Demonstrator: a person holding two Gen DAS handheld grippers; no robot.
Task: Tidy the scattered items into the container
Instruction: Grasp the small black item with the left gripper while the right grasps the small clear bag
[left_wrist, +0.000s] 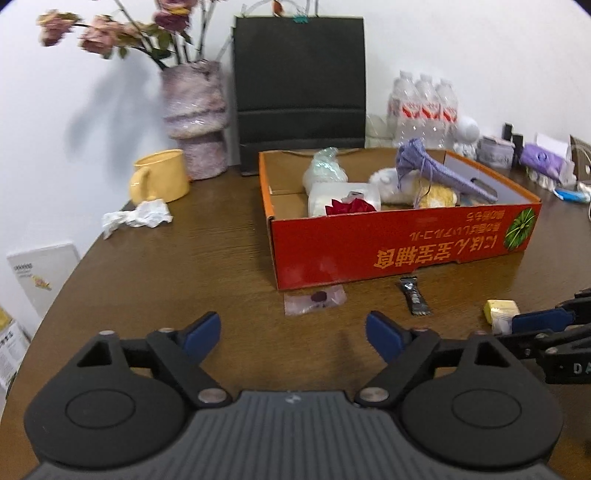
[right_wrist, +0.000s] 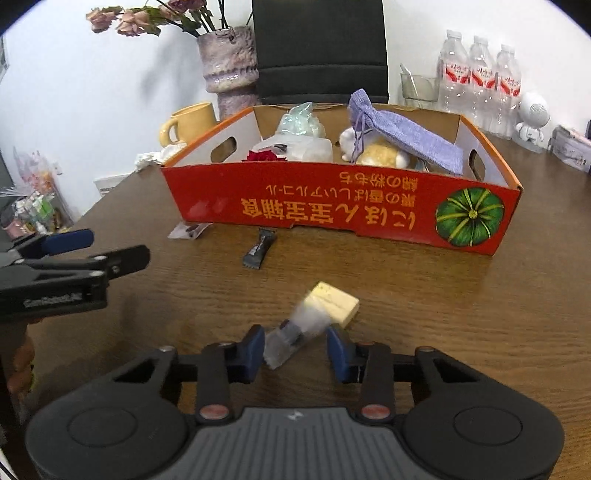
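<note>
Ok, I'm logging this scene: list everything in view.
cardboard box: one, red-orange, table centre
knitted pouch: one, lilac, in box
plush toy: one, white-yellow, in box
plastic bags: two, clear-white, in box
yellow snack packet: one, before box, clear end between right pads
dark snack bar: one, before box
clear sachet: one, by box corner
mug: one, yellow, left
crumpled tissue: one, white
vase: one, mauve, dried flowers
paper bag: one, black, behind
water bottles: three
left gripper: open
right gripper: around packet end
</note>
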